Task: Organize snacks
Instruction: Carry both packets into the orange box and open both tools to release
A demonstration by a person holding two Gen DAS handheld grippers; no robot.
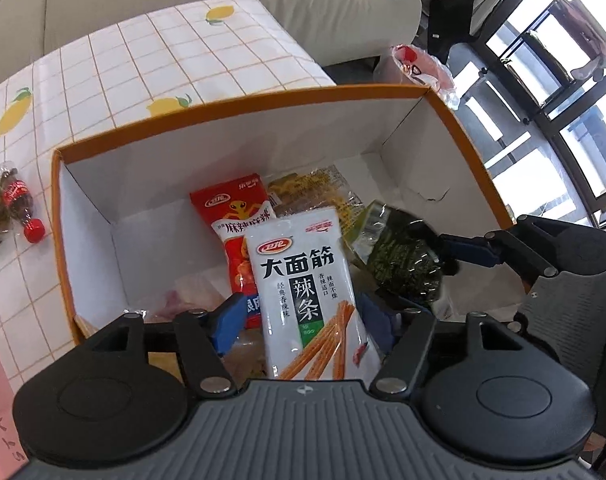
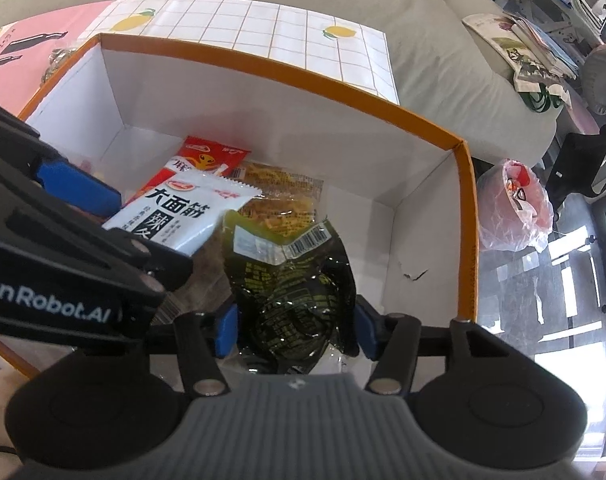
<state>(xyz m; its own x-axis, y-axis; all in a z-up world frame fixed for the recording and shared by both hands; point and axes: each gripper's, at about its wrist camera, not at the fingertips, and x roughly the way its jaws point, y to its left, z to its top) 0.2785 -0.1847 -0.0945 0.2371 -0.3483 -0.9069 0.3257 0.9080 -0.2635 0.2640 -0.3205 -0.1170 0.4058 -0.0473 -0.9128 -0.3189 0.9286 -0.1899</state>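
Left gripper [image 1: 303,316]: blue pads stand clear either side of the white snack packet [image 1: 307,300], released, probably so it settles on the red packet [image 1: 239,236] beneath. Right gripper [image 2: 295,328]: pads flank the dark green packet [image 2: 295,280]; contact uncertain, looks let go. Both packets lie inside the orange-rimmed box [image 2: 467,216], on the yellow packet [image 2: 279,200]. A cola bottle [image 1: 21,208] waits outside on the tablecloth [image 1: 143,60].

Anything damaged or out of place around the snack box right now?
Yes: the orange box has a small tear in its white inner right wall. A cola bottle lies on its side outside, on the tablecloth.
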